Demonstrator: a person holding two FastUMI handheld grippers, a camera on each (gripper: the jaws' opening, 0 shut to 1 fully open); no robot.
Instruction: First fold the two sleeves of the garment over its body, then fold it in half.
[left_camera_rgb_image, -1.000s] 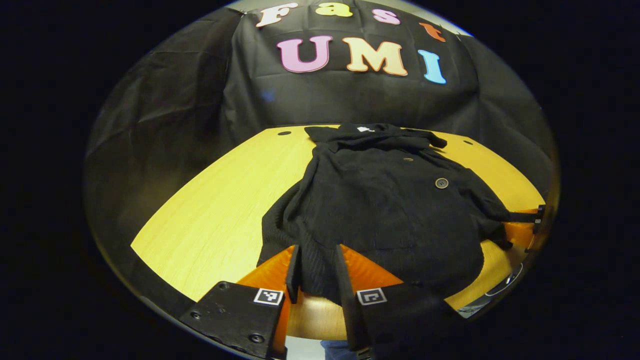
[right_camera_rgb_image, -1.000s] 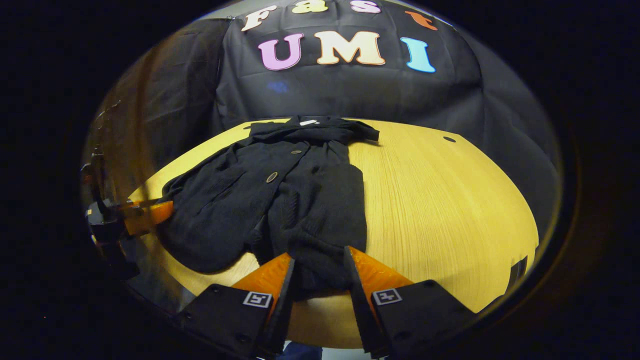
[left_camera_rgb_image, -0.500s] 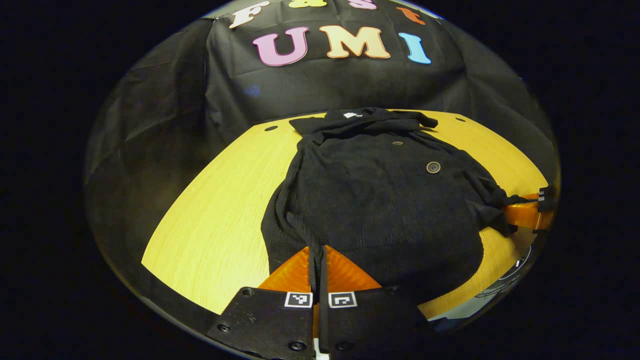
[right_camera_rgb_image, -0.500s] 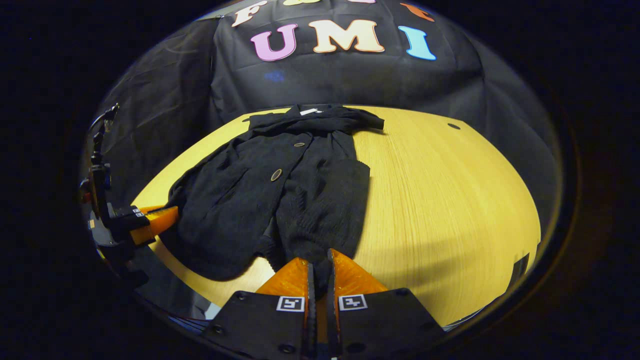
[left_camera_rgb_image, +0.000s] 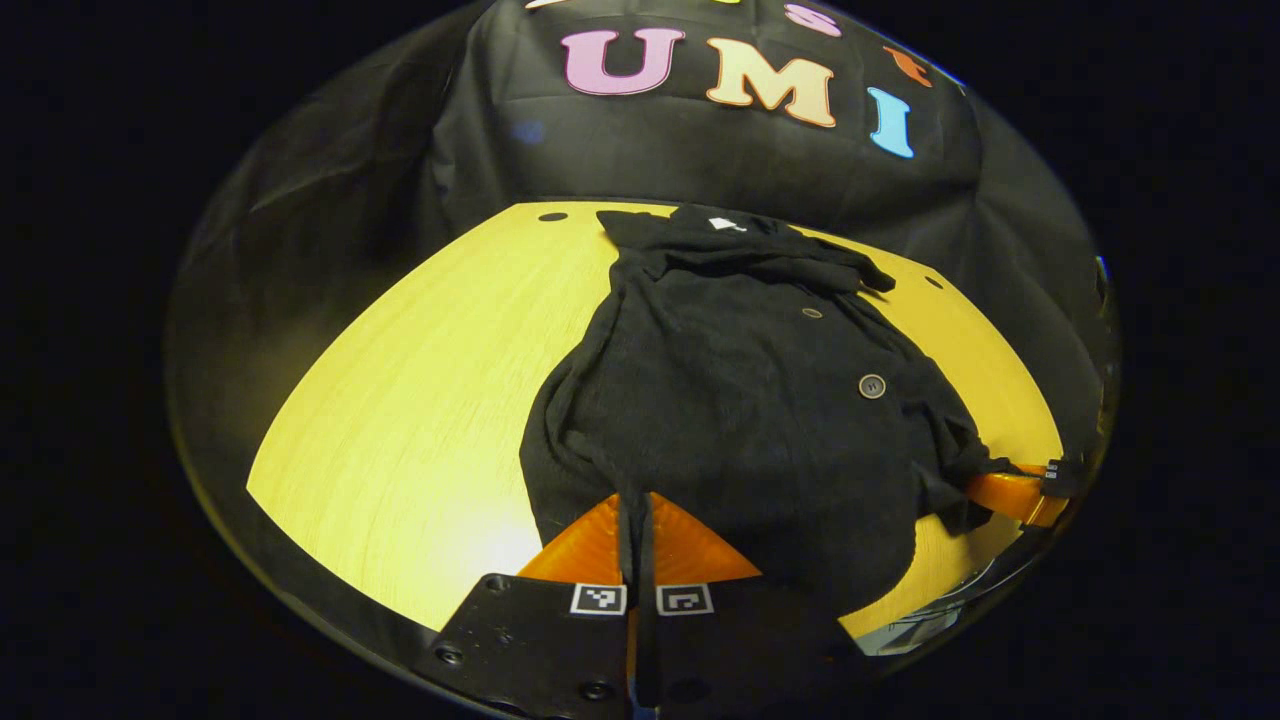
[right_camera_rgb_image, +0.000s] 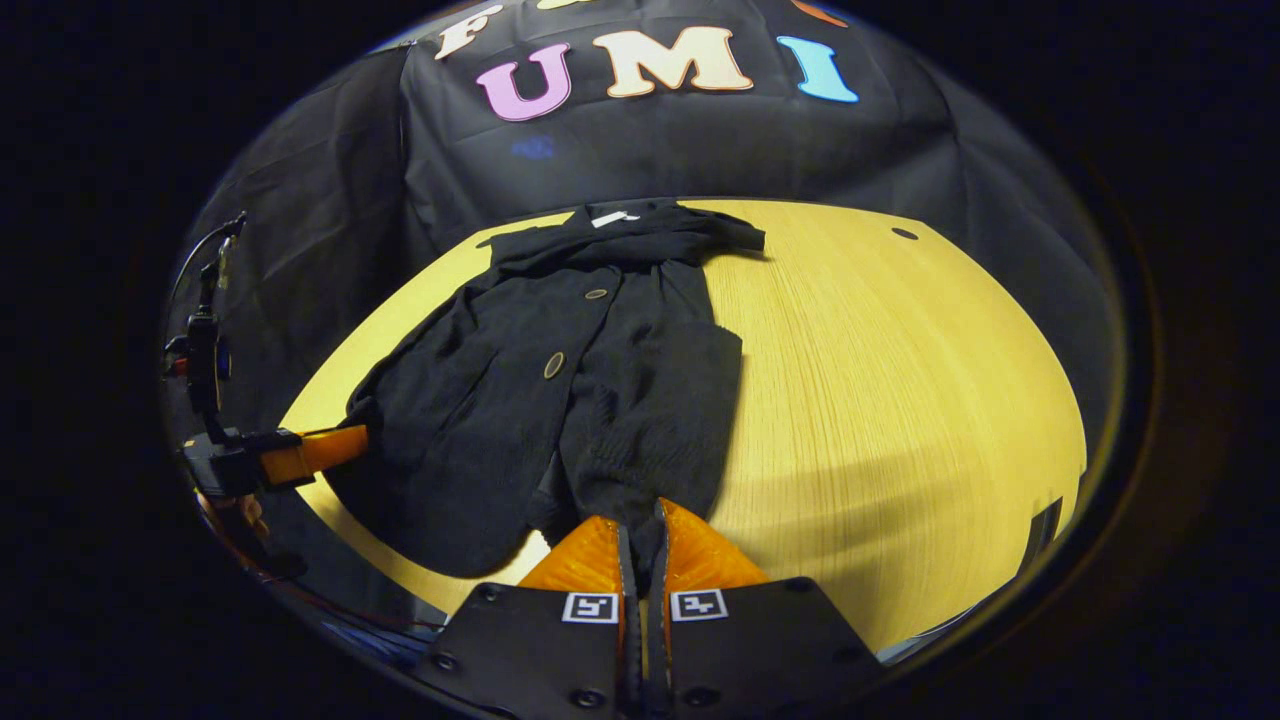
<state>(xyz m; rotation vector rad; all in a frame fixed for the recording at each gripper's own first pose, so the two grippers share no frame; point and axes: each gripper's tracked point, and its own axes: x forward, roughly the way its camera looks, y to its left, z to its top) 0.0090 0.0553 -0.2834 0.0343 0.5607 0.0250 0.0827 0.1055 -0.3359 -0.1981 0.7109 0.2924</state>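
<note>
A black knit garment (left_camera_rgb_image: 740, 400) with round buttons lies on the yellow wooden table (left_camera_rgb_image: 420, 400), collar at the far side, both sleeves folded over its body. My left gripper (left_camera_rgb_image: 636, 500) is shut on the garment's near hem at its left corner. My right gripper (right_camera_rgb_image: 640, 510) is shut on the near hem at the right corner, where the garment (right_camera_rgb_image: 560, 380) hangs between the fingers. In the left gripper view the right gripper (left_camera_rgb_image: 1010, 493) shows at the garment's right edge. The right gripper view has the left gripper (right_camera_rgb_image: 300, 455) at the garment's left edge.
The table's near edge runs just under both grippers. Bare tabletop (right_camera_rgb_image: 900, 400) spreads to the right of the garment, and more (left_camera_rgb_image: 400, 420) to its left. The black cloth wall (left_camera_rgb_image: 700, 160) stands behind the table's far edge. Small dark holes (right_camera_rgb_image: 904, 233) mark the table's far corners.
Both grippers went from open around the hem one second ago to shut on it. Since then they have lifted the near hem slightly, and the cloth bunches at both corners.
</note>
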